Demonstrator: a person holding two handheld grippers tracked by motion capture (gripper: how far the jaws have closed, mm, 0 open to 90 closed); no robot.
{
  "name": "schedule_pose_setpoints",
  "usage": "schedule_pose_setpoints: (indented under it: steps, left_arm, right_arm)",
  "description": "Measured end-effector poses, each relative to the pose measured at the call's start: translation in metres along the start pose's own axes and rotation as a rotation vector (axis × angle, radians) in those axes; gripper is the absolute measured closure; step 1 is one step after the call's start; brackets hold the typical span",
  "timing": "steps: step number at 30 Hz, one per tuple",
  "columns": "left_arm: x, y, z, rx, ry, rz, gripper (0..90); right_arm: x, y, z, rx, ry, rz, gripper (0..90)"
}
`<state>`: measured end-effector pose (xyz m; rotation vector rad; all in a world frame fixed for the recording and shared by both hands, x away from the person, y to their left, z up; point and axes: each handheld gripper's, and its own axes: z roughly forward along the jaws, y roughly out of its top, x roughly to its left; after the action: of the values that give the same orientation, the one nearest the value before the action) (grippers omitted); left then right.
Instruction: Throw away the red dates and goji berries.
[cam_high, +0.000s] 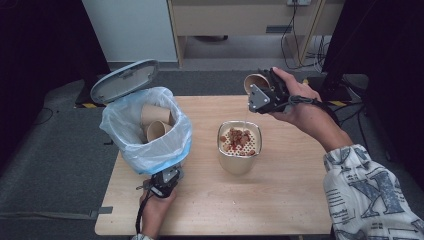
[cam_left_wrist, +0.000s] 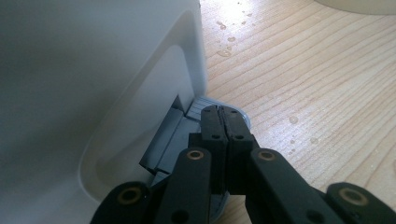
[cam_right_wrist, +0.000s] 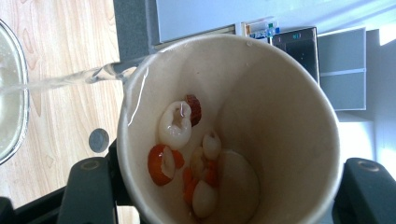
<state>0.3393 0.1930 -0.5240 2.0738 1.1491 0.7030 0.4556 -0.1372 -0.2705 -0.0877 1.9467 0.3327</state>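
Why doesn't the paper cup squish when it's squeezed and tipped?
The paper cup probably would crumple under harder squeezing; its thin rim looks round here. It is likely light: mostly fruit pieces remain. Its wet inside may soften it.

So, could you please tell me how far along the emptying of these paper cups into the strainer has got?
Two brown paper cups already lie in the white bin with the blue-white bag, and fruit scraps fill the metal strainer pot. The right gripper holds a tilted paper cup, with liquid streaming from its rim. Fruit pieces remain inside. The shut left gripper presses the bin's grey pedal. Binning this cup remains.
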Motion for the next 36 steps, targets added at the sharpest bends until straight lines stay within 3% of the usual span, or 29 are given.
schedule_pose_setpoints:
  steps: [7,12,36]
  left_arm:
    - [0.0,0.0001,-0.0003,0.003,0.001,0.003,88.1]
    - [0.0001,0.0001,-0.0003,0.003,0.001,0.005,88.1]
    - [0.0001,0.0001,-0.0003,0.004,0.0,0.004,88.0]
  right_arm:
    - [-0.0005,0.0004,-0.0016,0.008,-0.012,-0.027,33.8]
    - [0.0011,0.0038,-0.0023,0.03,-0.03,-0.096,33.9]
    - [0.0032,0.0064,-0.002,0.042,-0.039,-0.131,34.0]
